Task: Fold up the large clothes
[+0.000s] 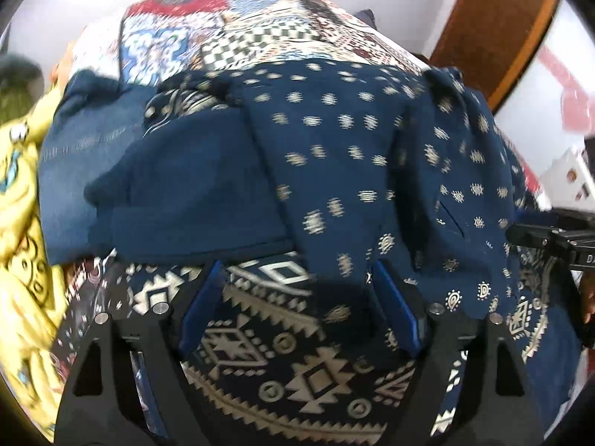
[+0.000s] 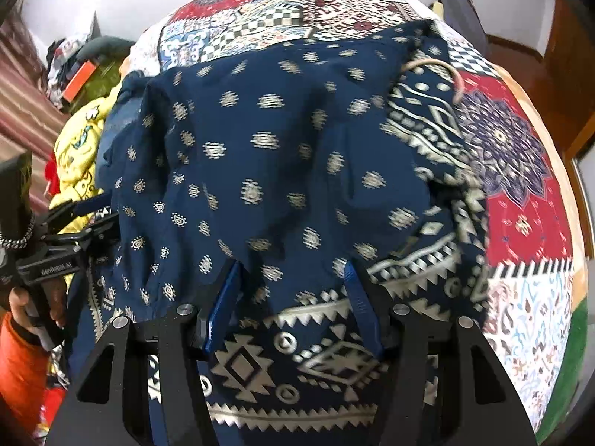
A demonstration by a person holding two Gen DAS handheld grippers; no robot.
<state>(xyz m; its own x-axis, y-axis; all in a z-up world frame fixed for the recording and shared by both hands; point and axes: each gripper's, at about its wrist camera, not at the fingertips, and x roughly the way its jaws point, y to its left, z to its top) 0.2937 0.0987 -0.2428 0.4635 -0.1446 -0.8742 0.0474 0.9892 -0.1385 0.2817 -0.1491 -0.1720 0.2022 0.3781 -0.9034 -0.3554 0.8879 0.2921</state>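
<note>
Navy printed garment [image 2: 282,156] spread on the patchwork bedspread [image 2: 520,171], both grippers released above its patterned hem.

From my left gripper [image 1: 297,304] the garment fills the view from nine to three o'clock; its jaws stand wide apart, blue pads [image 1: 197,312] clear of the cloth; my right gripper [image 2: 293,304] tilts steeply down, jaws parted, nothing clamped between them; at eight o'clock in the right view a hand [image 2: 33,308] in an orange sleeve [image 2: 18,364] grips the other handle; a yellow garment [image 1: 22,200] lies at nine o'clock, plain blue cloth [image 1: 85,156] beside it.
</note>
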